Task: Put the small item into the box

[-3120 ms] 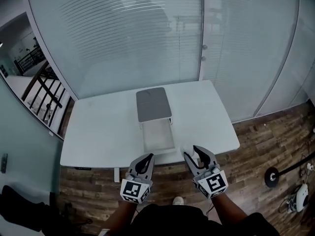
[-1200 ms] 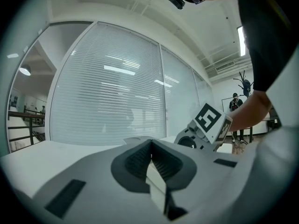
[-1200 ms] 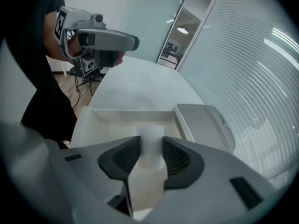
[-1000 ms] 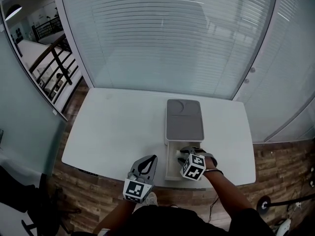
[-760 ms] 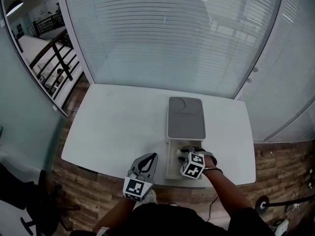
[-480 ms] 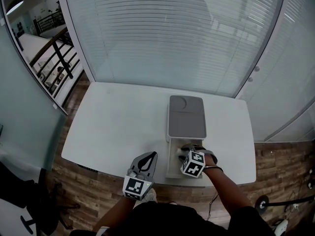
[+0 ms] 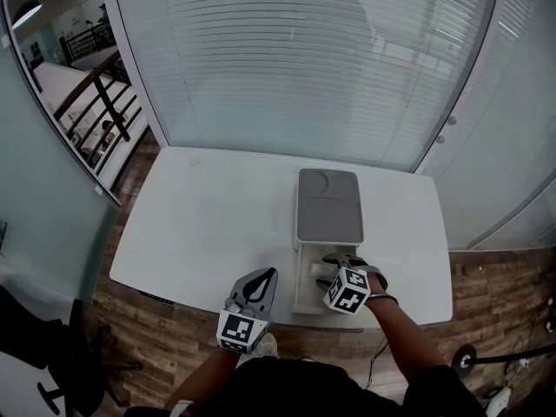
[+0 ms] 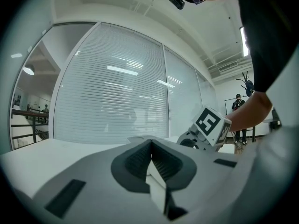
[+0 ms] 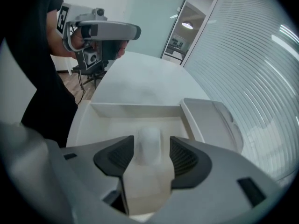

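**A:** What have your right jaws got?

**B:** Nothing gripped. My right gripper point(image 9: 152, 143) has just been opening its jaws. They now stand wide, with the small white item point(image 9: 149, 149) between them and clear of both. It's blurred, so I can't name it any closer than that.

**A:** So where is the item?

**B:** Inside the open white box point(image 9: 135, 110), within its walls, toward the near end. I'm tilted down over that end of the box.

**A:** And your other hand?

**B:** My left gripper point(image 8: 150, 148) has its jaws pressed together on nothing. I hold it level at the near edge of the counter point(image 7: 208, 224), left of the box and apart from it.

**A:** What's around the box?

**B:** Its grey lid point(image 7: 328, 207) lies flat on the white counter, right against the box's far end. Beyond the counter stands a glass wall with blinds point(image 7: 295, 68).
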Motion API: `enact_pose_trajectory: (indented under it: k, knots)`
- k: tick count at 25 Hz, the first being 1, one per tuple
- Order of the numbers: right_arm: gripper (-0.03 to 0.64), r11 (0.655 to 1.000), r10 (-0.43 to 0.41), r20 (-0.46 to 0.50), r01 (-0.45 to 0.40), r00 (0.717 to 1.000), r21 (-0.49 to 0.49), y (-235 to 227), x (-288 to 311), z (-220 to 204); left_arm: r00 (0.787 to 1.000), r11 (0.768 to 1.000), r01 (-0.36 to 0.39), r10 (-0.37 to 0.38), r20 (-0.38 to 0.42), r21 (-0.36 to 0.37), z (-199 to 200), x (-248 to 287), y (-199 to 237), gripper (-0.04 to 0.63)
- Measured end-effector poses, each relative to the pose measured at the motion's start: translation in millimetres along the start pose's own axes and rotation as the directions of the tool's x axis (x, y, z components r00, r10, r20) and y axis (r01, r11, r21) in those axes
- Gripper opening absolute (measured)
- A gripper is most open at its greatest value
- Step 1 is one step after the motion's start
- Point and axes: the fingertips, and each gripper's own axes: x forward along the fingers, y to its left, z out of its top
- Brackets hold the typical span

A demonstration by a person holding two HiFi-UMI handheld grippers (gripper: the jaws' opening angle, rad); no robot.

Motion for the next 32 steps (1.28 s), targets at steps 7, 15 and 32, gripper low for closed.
enact_pose_trajectory:
  k: [7,15,32]
  knots:
    - [0.250,0.992,-0.097,0.176,0.080,0.980,0.097,-3.6,-40.4,26.8,1.000,1.000,0.016,-0.016,0.011,0.010,3.3,0.8,-6.4,0.014]
    - [0.196,0.883,-0.385,0.555,0.119,0.737,0.454,-37.8,-124.9,67.2,0.999,0.999,0.034,-0.034,0.010,0.011,10.0,2.4,-18.1,0.012]
    - [0.005,0.629,-0.739,0.499,0.198,0.453,0.751,-47.6,-213.7,33.6,0.991,0.995,0.088,-0.093,0.096,0.056,46.4,1.3,-43.1,0.014]
